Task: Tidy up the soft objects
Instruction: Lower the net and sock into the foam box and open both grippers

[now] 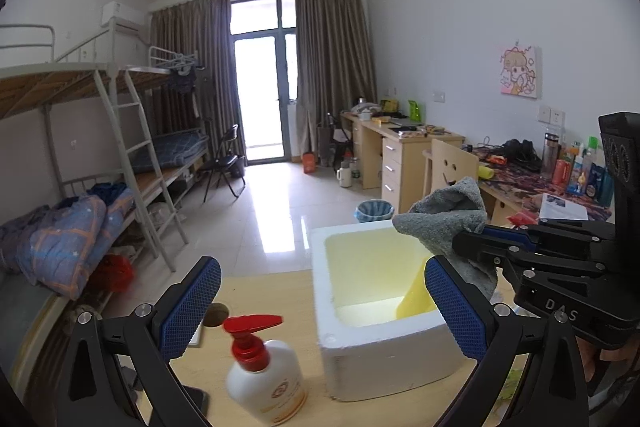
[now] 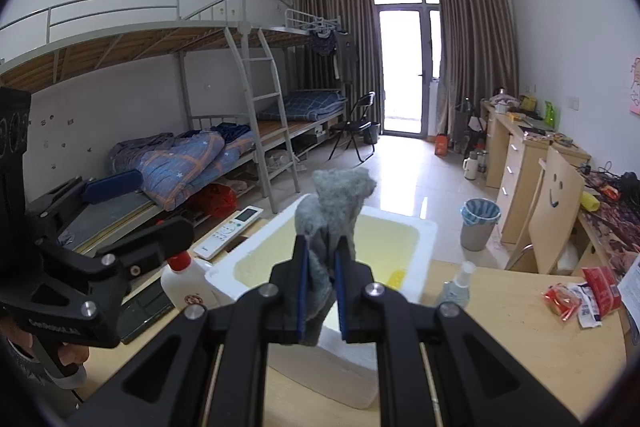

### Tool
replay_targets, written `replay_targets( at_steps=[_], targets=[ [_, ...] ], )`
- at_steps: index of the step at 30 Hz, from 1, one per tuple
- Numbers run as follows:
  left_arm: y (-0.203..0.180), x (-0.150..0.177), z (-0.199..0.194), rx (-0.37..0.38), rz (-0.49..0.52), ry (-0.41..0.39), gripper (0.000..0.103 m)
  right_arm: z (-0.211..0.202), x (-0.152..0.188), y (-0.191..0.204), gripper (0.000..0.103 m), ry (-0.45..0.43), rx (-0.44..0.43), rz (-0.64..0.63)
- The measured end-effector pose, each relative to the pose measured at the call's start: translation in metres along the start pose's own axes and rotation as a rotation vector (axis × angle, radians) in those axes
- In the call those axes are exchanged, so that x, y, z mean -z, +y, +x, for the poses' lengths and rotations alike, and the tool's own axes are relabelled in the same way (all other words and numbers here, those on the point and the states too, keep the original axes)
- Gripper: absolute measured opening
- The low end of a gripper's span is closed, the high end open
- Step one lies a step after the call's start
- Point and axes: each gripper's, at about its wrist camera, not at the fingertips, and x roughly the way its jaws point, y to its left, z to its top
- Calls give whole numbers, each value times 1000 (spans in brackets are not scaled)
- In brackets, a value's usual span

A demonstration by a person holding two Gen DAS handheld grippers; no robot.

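Black gripper arms fill the near edge of both views. In the left wrist view the left gripper stands spread wide with nothing between its blue pads, above the wooden table. Between its fingers sit a white pump bottle with a red head, near left, and a white foam box with a yellowish inside, right of it. A yellow item lies in the box; it is too hidden to name.

Over the box's right side the right gripper is clenched on a grey cloth, which bunches up above the pads and hangs a little below them. It is held clear of the box floor.

On the table, a remote lies left of the box, a small spray bottle right of it, and red snack packets further right. A bin stands on the floor beyond.
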Motion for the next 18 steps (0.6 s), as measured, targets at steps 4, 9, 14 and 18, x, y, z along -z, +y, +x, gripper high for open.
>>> replay_targets(
  at_steps=[4,9,14,18],
  targets=[
    [3,1,1,-7,-6,0,102,10,-2,1,15,12,7,-10],
    [5,2,0,-11,-9,1,102,23,-2,-4,15,39,13,-10],
    [5,1,-1,-13,-20,-2,102,31,0,-7,31,68,29,-6],
    [6,1,-3,-16,-15,-7,102,32,0,-6,79,52,50,-16]
  ],
)
